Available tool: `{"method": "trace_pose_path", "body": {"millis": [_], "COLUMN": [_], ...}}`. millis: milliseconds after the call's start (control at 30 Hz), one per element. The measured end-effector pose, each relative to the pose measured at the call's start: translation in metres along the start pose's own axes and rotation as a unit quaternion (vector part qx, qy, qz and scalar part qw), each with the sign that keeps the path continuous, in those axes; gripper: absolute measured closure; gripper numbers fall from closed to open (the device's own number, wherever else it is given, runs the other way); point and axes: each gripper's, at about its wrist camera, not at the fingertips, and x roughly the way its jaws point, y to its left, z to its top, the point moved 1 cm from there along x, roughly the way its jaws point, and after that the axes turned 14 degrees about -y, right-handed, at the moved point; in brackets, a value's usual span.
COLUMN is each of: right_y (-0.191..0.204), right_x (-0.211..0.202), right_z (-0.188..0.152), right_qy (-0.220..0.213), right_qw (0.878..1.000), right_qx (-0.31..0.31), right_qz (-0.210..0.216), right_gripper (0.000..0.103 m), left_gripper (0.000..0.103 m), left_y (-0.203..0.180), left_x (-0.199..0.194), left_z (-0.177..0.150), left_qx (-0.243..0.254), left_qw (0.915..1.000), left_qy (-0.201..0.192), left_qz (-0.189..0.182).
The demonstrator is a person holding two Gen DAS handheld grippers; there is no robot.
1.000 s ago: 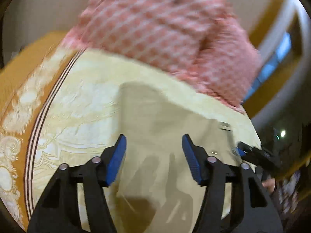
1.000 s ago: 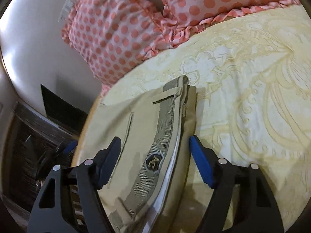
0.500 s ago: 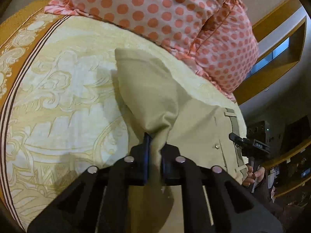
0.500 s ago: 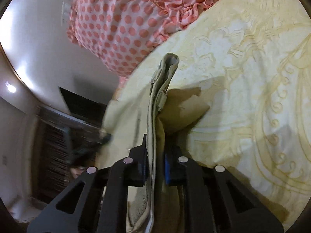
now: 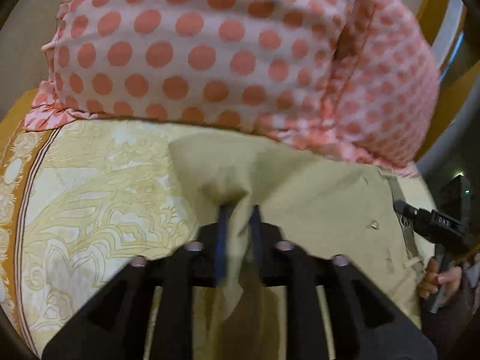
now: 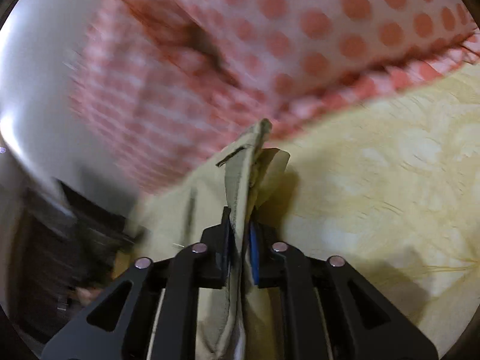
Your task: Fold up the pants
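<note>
left gripper (image 5: 238, 225): jaws nearly closed, pinching a bunched fold of the khaki pants (image 5: 315, 204) between its blue pads (image 5: 222, 234); cloth hangs down between the fingers.
right gripper (image 6: 240, 234): jaws narrow, clamped on the waistband edge of the pants (image 6: 240, 180); the band stands up on edge and a belt loop shows near its top.
pants: spread on the bed, their far edge just beside the pillows; in the left view a small metal button (image 5: 374, 225) shows on the flat part.
bed cover (image 5: 90, 210): pale yellow with an ornate swirl pattern and an orange border on the left.
pillows (image 5: 210, 45): pink with coral dots, ruffled edge, lying at the head of the bed.
right hand (image 5: 441, 279): seen from the left view, holding the right gripper's black handle at the waistband side.
sharpness: right view is motion-blurred.
</note>
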Motion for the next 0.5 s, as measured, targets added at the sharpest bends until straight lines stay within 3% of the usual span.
{"method": "trace_pose_path", "body": {"millis": [67,100,133,200,233,300,333,367,400,433,500], "right_y": [0.000,0.004,0.008,0.026,0.032,0.044,0.045,0.040,0.035,0.034,0.038], "right_x": [-0.019,-0.035,-0.044,-0.060,-0.059,-0.044,-0.037,-0.020,-0.013,-0.016,-0.029], "right_z": [0.002,0.005,0.006,0.001,-0.002,-0.018,-0.023,-0.033,-0.037,-0.035,-0.037], "right_qy": [-0.027,-0.055,-0.071,-0.070,-0.056,0.001,0.020,0.052,0.055,0.043,0.037], "right_qw": [0.999,0.998,0.997,0.994,0.993,0.991,0.992,0.995,0.996,0.997,0.999], "right_qx": [-0.009,-0.013,-0.015,-0.027,-0.031,-0.036,-0.036,-0.034,-0.021,-0.015,-0.014], "right_qz": [-0.020,-0.008,0.012,0.083,0.101,0.127,0.118,0.074,0.069,0.063,0.026], "right_gripper": [0.066,0.061,0.047,0.041,0.041,0.036,0.032,0.029,0.029,0.029,0.032], "left_gripper": [0.062,0.057,0.054,0.052,0.050,0.049,0.049,0.055,0.065,0.074,0.078], "left_y": [-0.002,-0.002,-0.003,-0.005,-0.009,-0.012,-0.011,-0.007,-0.001,0.003,0.008], "left_x": [-0.019,-0.032,-0.051,-0.074,-0.078,-0.066,-0.055,-0.036,-0.020,-0.025,-0.034], "left_z": [0.000,0.000,-0.001,-0.005,-0.008,-0.016,-0.021,-0.030,-0.037,-0.035,-0.032], "left_qx": [0.021,0.031,0.029,0.001,-0.007,-0.019,-0.025,-0.036,-0.048,-0.046,-0.053], "left_qw": [0.9989,0.9972,0.9957,0.9955,0.9949,0.9957,0.9959,0.9957,0.9946,0.9969,0.9963], "left_qy": [-0.027,-0.046,-0.075,-0.092,-0.084,-0.034,-0.005,0.039,0.067,0.040,0.055], "left_qz": [0.032,0.051,0.046,-0.020,-0.056,-0.084,-0.087,-0.076,-0.062,-0.049,-0.039]}}
